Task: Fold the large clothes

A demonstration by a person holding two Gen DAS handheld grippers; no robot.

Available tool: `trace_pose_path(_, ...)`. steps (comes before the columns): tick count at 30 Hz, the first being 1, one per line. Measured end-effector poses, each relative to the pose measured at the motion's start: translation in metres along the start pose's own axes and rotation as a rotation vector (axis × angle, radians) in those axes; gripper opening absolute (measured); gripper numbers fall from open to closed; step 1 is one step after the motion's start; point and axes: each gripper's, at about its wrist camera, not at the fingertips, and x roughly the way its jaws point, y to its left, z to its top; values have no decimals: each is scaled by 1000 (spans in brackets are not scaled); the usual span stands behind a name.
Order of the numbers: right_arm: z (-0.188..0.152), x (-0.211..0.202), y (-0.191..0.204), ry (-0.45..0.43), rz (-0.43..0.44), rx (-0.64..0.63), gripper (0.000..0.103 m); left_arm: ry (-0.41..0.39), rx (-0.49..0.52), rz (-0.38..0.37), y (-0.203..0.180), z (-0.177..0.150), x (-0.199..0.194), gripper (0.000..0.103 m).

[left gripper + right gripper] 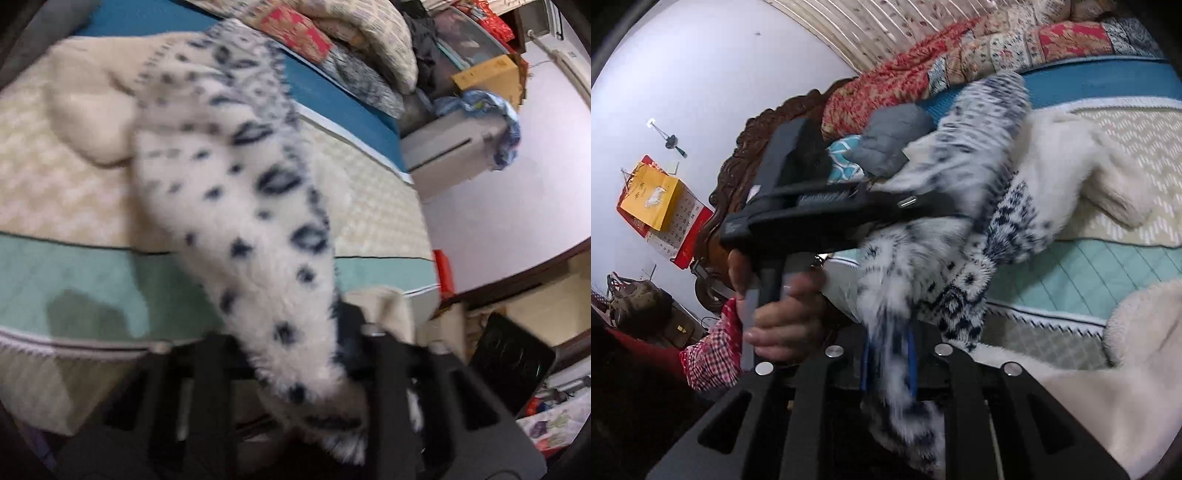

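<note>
A fluffy white garment with dark blue spots (236, 192) stretches from the bed down into my left gripper (314, 384), which is shut on its edge. The same garment (923, 258) hangs bunched in the right wrist view, and my right gripper (888, 369) is shut on a fold of it between blue pads (912, 354). The left gripper (923, 203), held by a hand (779, 317), shows in the right wrist view gripping the garment higher up. The garment's cream lining (1082, 166) lies on the bed.
The bed has a cream mat (44, 184), a teal quilt (92, 280) and a blue sheet (325, 92). Patterned quilts (960, 55) are piled at the far side. A white cabinet (450, 147), a cardboard box (487, 74) and floor clutter stand right of the bed.
</note>
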Motion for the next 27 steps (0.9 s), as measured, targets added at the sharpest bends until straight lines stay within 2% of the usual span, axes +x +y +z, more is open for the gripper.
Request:
trace_pose_path(2,1,-8,-11,3,8,30,38,-45,17,97,15,-13,-20,20)
trace_pose_path(4,14,-20,-21,-17,-28,32,45,-55,26,148,28,-31,-39,19)
trace_pose_path(6,33,-24,-22,-59,-125,11,64,-43,7,152,45,-55,-51,19)
trace_pose_path(7,43,-23,-25,-77,-163,-4,80,-34,3,158,50,-63,-51,19)
trace_pose_path(8,65,-18,-29,-97,-208,-23,87,-20,12,176,53,-75,-53,19)
trace_pose_path(10,102,-3,-37,-115,-262,-33,88,-11,40,190,54,-94,-61,19)
trace_pose_path(12,154,32,-44,-96,-300,-22,88,-9,72,198,50,-108,-69,19)
trace_pose_path(15,224,109,-47,-32,-329,-11,88,-6,98,227,44,-118,-75,19)
trace_pose_path(18,263,185,-46,70,-415,-55,88,-4,130,265,43,-130,-80,19)
trace_pose_path(20,272,235,-46,142,-443,26,88,-6,149,297,37,-128,-80,19)
trace_pose_path(21,272,251,-48,167,-450,61,87,-7,153,309,35,-127,-81,19)
trace_pose_path(22,270,269,-54,185,-505,70,62,-7,157,315,38,-132,-85,19)
trace_pose_path(23,268,271,-55,184,-536,69,33,-13,159,331,39,-132,-87,19)
trace_pose_path(25,264,251,-59,118,-487,92,31,-45,152,364,43,-133,-97,18)
trace_pose_path(27,273,191,-47,-59,-394,64,31,-90,123,382,57,-131,-114,17)
